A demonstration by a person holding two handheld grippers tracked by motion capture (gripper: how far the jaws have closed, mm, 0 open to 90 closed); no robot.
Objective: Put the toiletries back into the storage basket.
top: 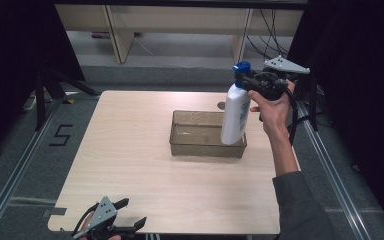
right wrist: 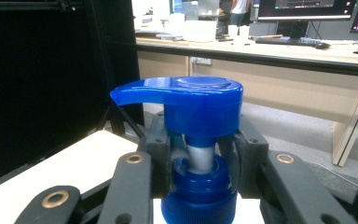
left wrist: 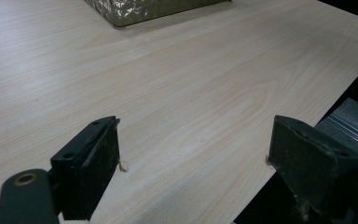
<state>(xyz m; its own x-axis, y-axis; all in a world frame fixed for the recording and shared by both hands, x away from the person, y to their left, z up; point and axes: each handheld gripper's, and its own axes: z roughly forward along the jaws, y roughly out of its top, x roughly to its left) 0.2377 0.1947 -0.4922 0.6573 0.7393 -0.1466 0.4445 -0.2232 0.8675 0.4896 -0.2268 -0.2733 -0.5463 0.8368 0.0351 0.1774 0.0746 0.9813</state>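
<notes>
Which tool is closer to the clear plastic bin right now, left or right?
The right. The right tool holds the pump bottle by its neck just above the bin's right end. The left tool sits open at the table's near left corner, well away.

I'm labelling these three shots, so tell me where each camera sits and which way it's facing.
High view: above the person's side, looking forward and down on the table; forearm and both grippers show.
Left gripper view: rides the left gripper, facing across the table; open jaws show.
Right gripper view: rides the right gripper, facing the pump bottle neck.
Shared: bottle, and the tray.
</notes>
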